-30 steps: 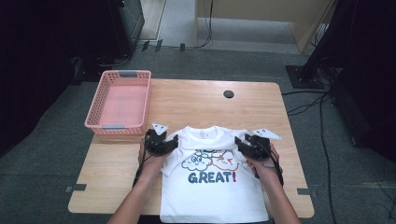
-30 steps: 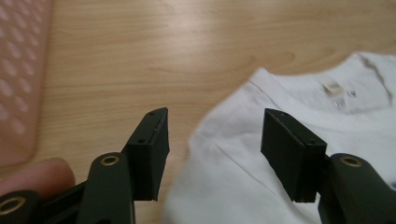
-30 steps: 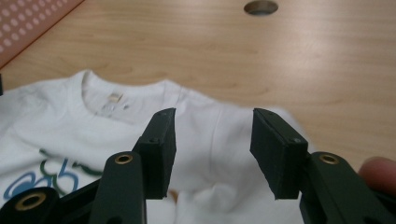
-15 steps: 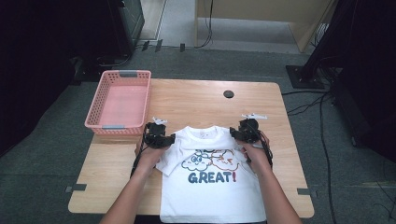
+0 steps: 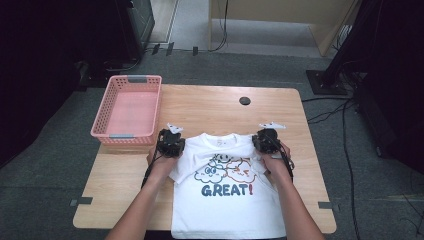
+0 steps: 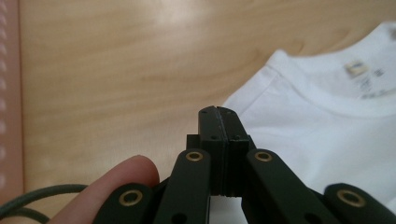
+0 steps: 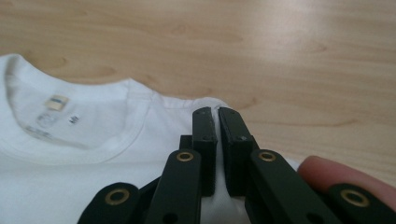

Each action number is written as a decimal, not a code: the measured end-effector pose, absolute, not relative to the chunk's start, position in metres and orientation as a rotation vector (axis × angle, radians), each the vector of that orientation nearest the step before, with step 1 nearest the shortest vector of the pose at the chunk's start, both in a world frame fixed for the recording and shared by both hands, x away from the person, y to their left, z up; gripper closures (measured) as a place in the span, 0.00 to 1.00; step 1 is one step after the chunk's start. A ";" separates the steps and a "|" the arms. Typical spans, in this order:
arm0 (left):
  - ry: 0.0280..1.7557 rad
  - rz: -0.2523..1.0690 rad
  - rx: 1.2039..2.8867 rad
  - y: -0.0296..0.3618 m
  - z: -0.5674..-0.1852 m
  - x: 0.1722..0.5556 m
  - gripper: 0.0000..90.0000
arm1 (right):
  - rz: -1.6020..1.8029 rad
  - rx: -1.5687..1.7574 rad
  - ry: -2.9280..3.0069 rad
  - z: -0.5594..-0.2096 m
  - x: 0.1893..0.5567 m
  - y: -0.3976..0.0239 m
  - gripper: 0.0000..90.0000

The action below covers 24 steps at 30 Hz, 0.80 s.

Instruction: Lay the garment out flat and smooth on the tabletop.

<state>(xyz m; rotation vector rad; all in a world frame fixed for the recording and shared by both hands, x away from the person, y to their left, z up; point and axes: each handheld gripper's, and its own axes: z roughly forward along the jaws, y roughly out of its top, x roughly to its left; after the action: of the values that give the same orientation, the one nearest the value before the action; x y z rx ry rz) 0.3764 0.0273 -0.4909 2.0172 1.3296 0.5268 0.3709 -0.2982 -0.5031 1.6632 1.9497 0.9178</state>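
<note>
A white T-shirt (image 5: 225,200) printed with cartoon clouds and "GREAT!" lies flat on the wooden table (image 5: 210,107), collar away from the person. My left gripper (image 5: 175,141) sits at its left shoulder. Its jaws (image 6: 218,112) have just closed and meet with no gap on the shoulder edge of the shirt (image 6: 327,140). My right gripper (image 5: 265,140) is at the right shoulder. Its jaws (image 7: 217,114) have also just closed, and a sliver of white cloth from the shirt (image 7: 70,154) shows pinched between the tips.
A pink plastic basket (image 5: 127,107) stands on the table's far left, its side just visible beside the left gripper (image 6: 7,93). A small black round cap (image 5: 244,100) lies near the far edge. Bare wood stretches beyond the collar.
Both grippers have shifted a little toward the shirt's shoulders, the right one inward from the sleeve. Both pairs of jaws have gone from partly open to closed on the cloth.
</note>
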 end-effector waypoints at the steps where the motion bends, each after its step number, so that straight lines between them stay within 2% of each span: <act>1: 1.319 0.547 2.012 0.025 -0.485 0.379 1.00 | 0.936 1.656 1.938 -0.500 0.371 -0.299 0.97; 7: 1.360 0.712 1.956 0.006 -0.461 0.413 1.00 | 0.985 1.644 1.840 -0.474 0.392 -0.310 0.97; 8: 1.397 0.738 1.937 0.004 -0.462 0.421 1.00 | 0.990 1.659 1.810 -0.473 0.400 -0.313 0.92; 9: 1.452 0.781 1.915 0.001 -0.465 0.430 0.95 | 0.985 1.670 1.787 -0.472 0.407 -0.316 0.82; 10: 1.490 0.792 1.899 0.000 -0.468 0.436 0.82 | 0.967 1.693 1.764 -0.472 0.415 -0.320 0.74; 11: 1.520 0.791 1.888 -0.001 -0.471 0.439 0.68 | 0.953 1.726 1.747 -0.472 0.419 -0.323 0.69; 12: 1.522 0.789 1.885 -0.002 -0.473 0.441 0.63 | 0.968 1.746 1.737 -0.472 0.420 -0.326 0.66; 15: 1.469 0.753 1.896 -0.004 -0.473 0.438 0.56 | 1.012 1.750 1.776 -0.472 0.417 -0.333 0.61; 17: 1.416 0.718 1.915 -0.007 -0.473 0.435 0.54 | 0.970 1.706 1.800 -0.474 0.412 -0.337 0.60; 19: 1.399 0.643 1.920 -0.008 -0.475 0.433 0.53 | 0.947 1.730 1.791 -0.478 0.407 -0.346 0.60; 24: 1.368 0.562 1.988 -0.015 -0.489 0.429 0.54 | 0.898 1.818 1.769 -0.495 0.402 -0.360 0.60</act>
<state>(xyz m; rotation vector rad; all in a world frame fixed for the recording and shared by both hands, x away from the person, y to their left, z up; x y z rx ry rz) 0.4288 -0.0147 -0.4889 1.9879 1.3678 0.5621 0.4023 -0.3596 -0.4950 1.8179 1.7692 0.8983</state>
